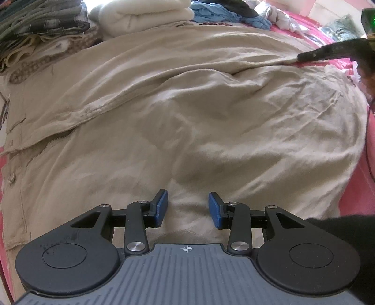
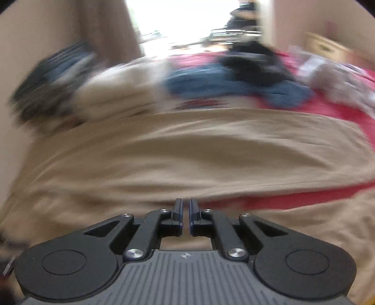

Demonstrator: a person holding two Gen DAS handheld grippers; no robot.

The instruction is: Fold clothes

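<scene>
1. A pair of beige trousers (image 1: 187, 122) lies spread across the pink bed cover (image 1: 356, 199), its zip fly and waistband at the left edge of the left wrist view.
2. The left gripper (image 1: 188, 208) hovers low over the near part of the trousers, its blue pads (image 1: 161, 207) spread wide with nothing between them.
3. The right gripper (image 1: 302, 57) reaches in from the far right — its tips pressed together, pinching a fold of the trouser fabric, which pulls taut toward it.
4. Behind the trousers sit a stack of folded clothes (image 1: 44, 25), a folded white blanket (image 1: 143, 16) and a loose blue garment (image 1: 225, 14).
5. The right wrist view is motion-blurred.
</scene>
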